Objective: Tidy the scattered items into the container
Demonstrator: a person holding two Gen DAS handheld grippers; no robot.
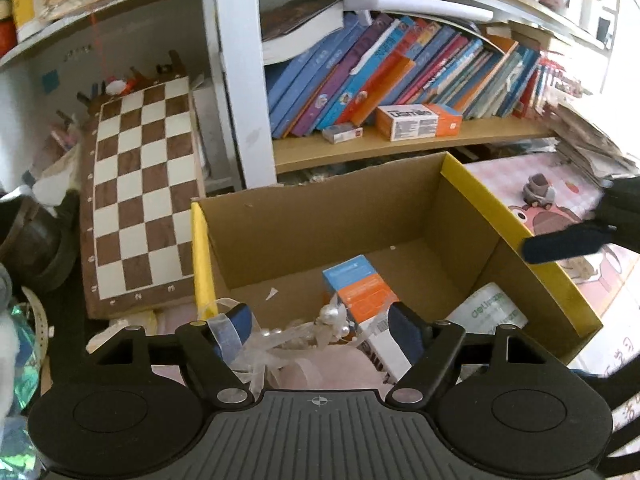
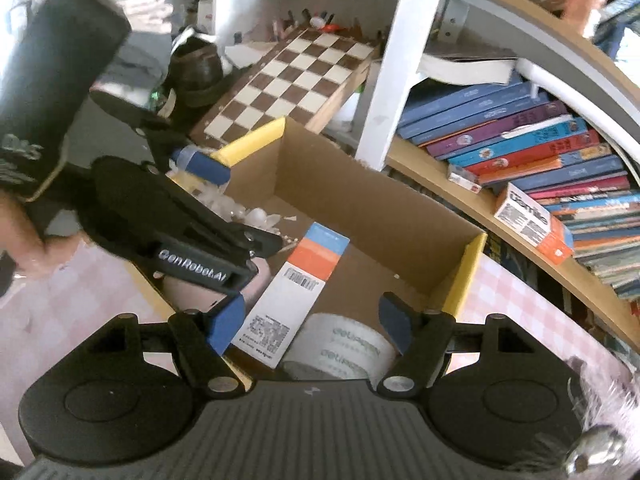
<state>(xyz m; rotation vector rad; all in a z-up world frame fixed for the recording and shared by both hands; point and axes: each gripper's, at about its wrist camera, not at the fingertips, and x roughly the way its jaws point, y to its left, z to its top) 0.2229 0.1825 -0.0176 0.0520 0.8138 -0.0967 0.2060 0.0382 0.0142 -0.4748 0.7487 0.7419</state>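
Note:
An open cardboard box with yellow rims (image 1: pixel 472 184) (image 2: pixel 468 268) stands on the pink mat. Inside lie a blue-orange-white carton (image 1: pixel 358 292) (image 2: pixel 296 292), a roll of white tape (image 1: pixel 488 312) (image 2: pixel 340 350) and a white ribbon bow with pearls (image 1: pixel 280 344) (image 2: pixel 236 208). My left gripper (image 1: pixel 320 328) is open over the box's near edge, with the ribbon draped between and over its fingers. It also shows in the right wrist view (image 2: pixel 224 208). My right gripper (image 2: pixel 312 324) is open and empty above the carton and tape. A small grey toy (image 1: pixel 538 194) sits on the mat right of the box.
A chessboard (image 1: pixel 140 196) (image 2: pixel 296 76) leans left of the box. A wooden shelf (image 1: pixel 400 144) behind holds slanted books and an orange-white box (image 1: pixel 418 120) (image 2: pixel 532 220). A white shelf post (image 1: pixel 244 80) stands behind the box. Clutter fills the far left.

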